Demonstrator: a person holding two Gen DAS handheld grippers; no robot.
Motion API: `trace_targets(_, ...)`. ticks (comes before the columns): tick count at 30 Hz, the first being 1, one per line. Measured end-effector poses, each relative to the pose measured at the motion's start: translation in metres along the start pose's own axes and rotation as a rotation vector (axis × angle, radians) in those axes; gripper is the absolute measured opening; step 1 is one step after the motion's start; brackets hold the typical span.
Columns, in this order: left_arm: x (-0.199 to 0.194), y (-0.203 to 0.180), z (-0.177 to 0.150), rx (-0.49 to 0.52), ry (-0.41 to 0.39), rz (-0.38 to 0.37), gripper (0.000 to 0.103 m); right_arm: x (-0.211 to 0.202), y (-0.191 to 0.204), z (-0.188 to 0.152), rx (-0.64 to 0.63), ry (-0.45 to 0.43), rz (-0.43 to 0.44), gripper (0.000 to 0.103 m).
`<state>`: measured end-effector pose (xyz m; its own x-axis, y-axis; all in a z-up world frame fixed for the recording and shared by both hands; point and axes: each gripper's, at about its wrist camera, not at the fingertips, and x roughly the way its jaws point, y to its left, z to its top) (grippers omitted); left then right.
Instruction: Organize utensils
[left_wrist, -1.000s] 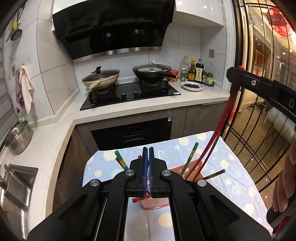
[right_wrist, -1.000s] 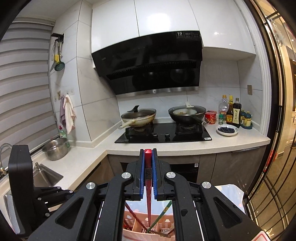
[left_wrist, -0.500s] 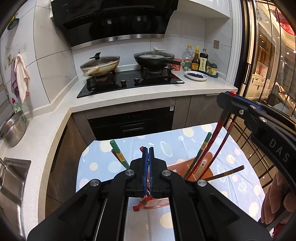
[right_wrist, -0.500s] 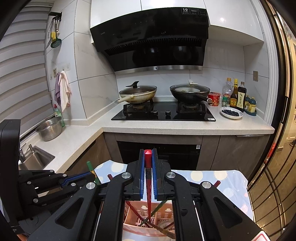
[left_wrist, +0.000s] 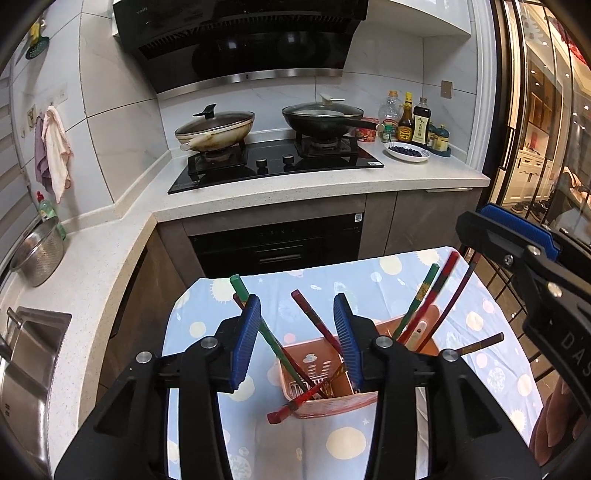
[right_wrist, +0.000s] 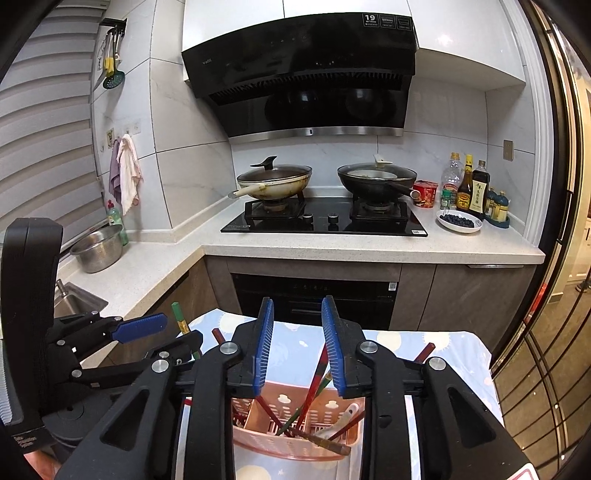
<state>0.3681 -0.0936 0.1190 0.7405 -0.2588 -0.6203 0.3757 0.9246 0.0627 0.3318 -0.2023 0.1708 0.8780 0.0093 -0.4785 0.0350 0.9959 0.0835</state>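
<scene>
**Inspector:** Risk first. The pink utensil basket (left_wrist: 327, 373) stands on the dotted tablecloth (left_wrist: 373, 273) with chopsticks splayed in all directions; one red chopstick (left_wrist: 295, 404) pokes out over the rim at 7 o'clock of the basket and, in my judgement, could slide onto the cloth if the basket is nudged; a dark chopstick (left_wrist: 480, 342) lies nearly flat over the rim at 3 o'clock, likewise insecure.

**Assistant:** And the jaws?

**Inspector:** Left gripper (left_wrist: 297, 341): jaws wide apart, holding nothing; a green chopstick (left_wrist: 271, 338) and a red one cross the gap between them, contact not determinable. Right gripper (right_wrist: 297, 349): jaws apart, somewhat narrower, empty; a red chopstick (right_wrist: 319, 369) leans up just beside its right pad; touching or not, I cannot tell.

**Assistant:** Cause of a spill?

**Inspector:** Closing on crossed sticks; levering the lightweight basket over.
</scene>
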Motion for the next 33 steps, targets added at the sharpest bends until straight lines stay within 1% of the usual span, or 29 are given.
trace_targets(2, -0.002, -0.001, -0.001, -0.001, -0.005, 0.003, 0.045, -0.003, 0.0, -0.003, -0.003, 0.002, 0.001, 0.031)
trace_targets(4, -0.004, -0.003, -0.003, 0.003, -0.007, 0.004, 0.045, -0.006, -0.001, -0.006, -0.002, 0.002, 0.001, 0.033)
trace_targets(11, -0.014, -0.005, -0.011, -0.002, -0.008, 0.001, 0.045, -0.019, -0.002, -0.015, -0.003, 0.004, -0.01, 0.034)
trace_targets(16, -0.026, -0.007, -0.019, -0.01, -0.014, 0.002, 0.046, -0.033, -0.007, -0.028, 0.012, 0.012, -0.018, 0.036)
trace_targets(18, -0.032, -0.009, -0.024, -0.007, -0.023, 0.005, 0.053, -0.038, -0.009, -0.034, 0.018, 0.023, -0.019, 0.038)
trace_targets(21, -0.044, -0.013, -0.033, -0.007, -0.039, 0.007, 0.06, -0.047, -0.013, -0.049, 0.03, 0.041, -0.023, 0.041)
trace_targets(24, -0.055, -0.018, -0.047, -0.009, -0.05, 0.002, 0.064, -0.058, -0.016, -0.066, 0.047, 0.069, -0.032, 0.049)
trace_targets(28, -0.069, -0.028, -0.071, -0.004, -0.066, 0.028, 0.077, -0.073, -0.017, -0.091, 0.047, 0.09, -0.068, 0.059)
trace_targets(30, -0.074, -0.033, -0.083, -0.005, -0.068, 0.035, 0.087, -0.08, -0.017, -0.104, 0.049, 0.102, -0.081, 0.064)
trace_targets(33, -0.079, -0.042, -0.104, 0.004, -0.057, 0.051, 0.091, -0.086, -0.02, -0.123, 0.062, 0.138, -0.085, 0.069)
